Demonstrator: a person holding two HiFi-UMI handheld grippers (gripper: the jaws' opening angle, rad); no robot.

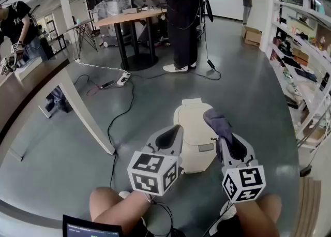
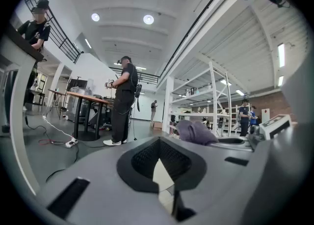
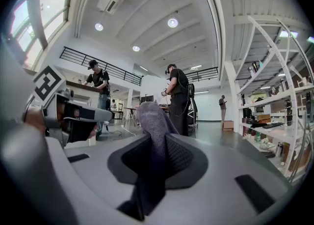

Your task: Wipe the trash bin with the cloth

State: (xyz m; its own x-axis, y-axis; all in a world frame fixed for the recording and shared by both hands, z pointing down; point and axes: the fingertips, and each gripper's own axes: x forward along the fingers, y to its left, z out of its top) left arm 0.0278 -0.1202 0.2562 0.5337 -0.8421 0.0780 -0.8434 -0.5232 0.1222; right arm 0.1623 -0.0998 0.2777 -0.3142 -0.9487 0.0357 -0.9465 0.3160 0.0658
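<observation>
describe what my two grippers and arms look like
The left gripper and right gripper are grey shells with black ribbed pads; each carries a white cube printed with black square markers. No sleeves show on the forearms.
</observation>
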